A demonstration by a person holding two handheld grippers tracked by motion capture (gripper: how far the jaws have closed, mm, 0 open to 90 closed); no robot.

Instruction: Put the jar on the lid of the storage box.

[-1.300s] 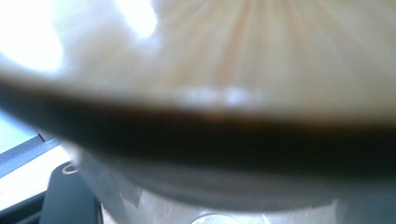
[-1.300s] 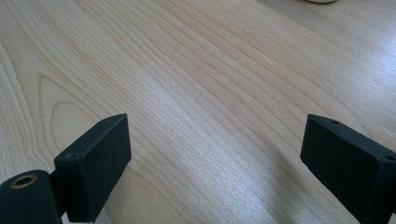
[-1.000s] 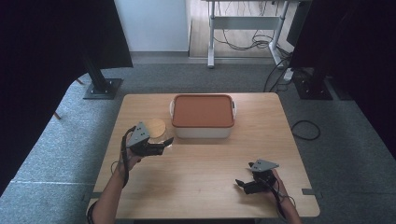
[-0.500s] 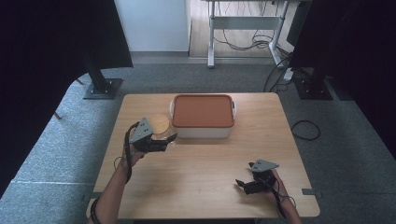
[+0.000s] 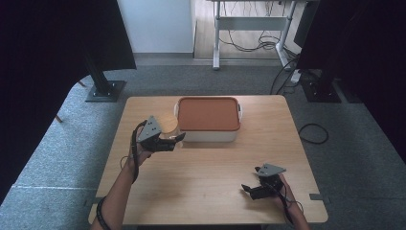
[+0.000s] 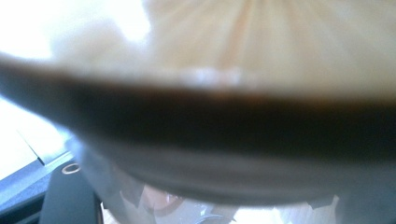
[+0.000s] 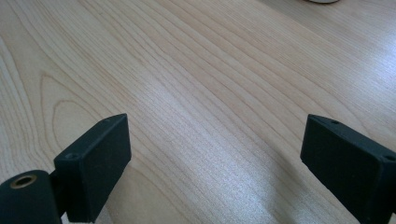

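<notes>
My left gripper is shut on a glass jar with a round wooden lid, held off the table just left of a white box with an orange-brown lid. In the left gripper view the jar is blurred and very close, with one black finger at the lower left. Near the front right of the wooden table, my right gripper rests low and open. In the right gripper view nothing lies between the jaws of the right gripper, just bare wood.
The box stands at the back middle of the table. Grey carpet surrounds the table, with black stand bases at the back left and back right and cables on the floor to the right.
My left gripper has carried the jar a little up and toward the box. The right gripper has stayed where it was.
</notes>
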